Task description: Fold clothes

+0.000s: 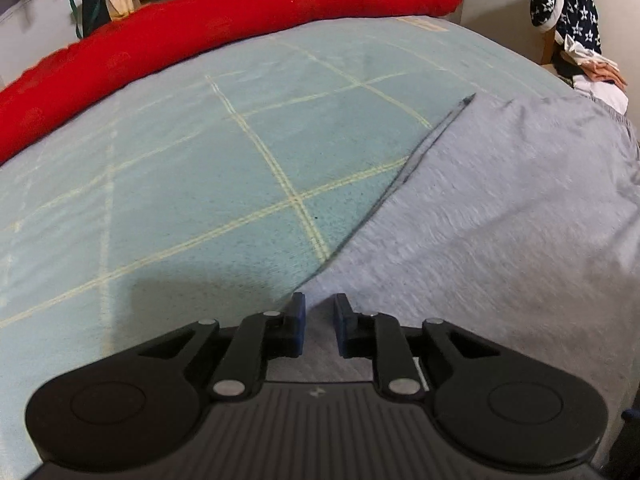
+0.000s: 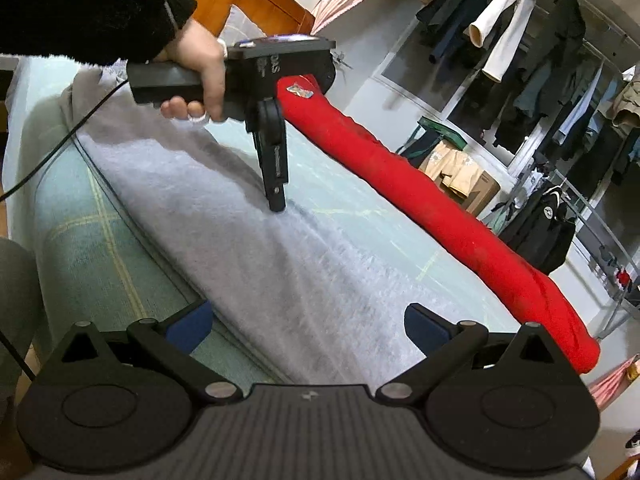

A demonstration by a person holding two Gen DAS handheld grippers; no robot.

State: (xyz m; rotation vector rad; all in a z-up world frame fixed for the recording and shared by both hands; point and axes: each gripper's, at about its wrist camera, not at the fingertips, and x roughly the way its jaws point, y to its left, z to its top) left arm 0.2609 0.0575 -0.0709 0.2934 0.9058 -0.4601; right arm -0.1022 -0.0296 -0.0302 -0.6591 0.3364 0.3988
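Lying flat across a bed (image 1: 200, 184) with a pale blue-green checked cover, a grey garment (image 1: 500, 220) takes up the right half of the left wrist view, its straight dark-edged side running diagonally up the cover. The left tongs (image 1: 320, 328) point steeply down at the near end of that edge; their blue pads (image 1: 298, 330) stand a narrow gap apart with grey cloth showing below the gap, nothing pinched between them, so they are released. From the right wrist view, a hand (image 2: 200, 76) in a black fleecy sleeve (image 2: 92, 4) holds that left tool, whose fingertips sit at the garment's far edge; whether they touch the cloth is unclear. The right tongs (image 2: 308, 326) are spread wide above the near part of the same garment, released and holding nothing. A long red rolled quilt (image 2: 440, 216) lies along the far side of the bed. Behind it, hung clothes (image 2: 520, 40) fill a rack, and a black backpack (image 2: 548, 228) stands near it.
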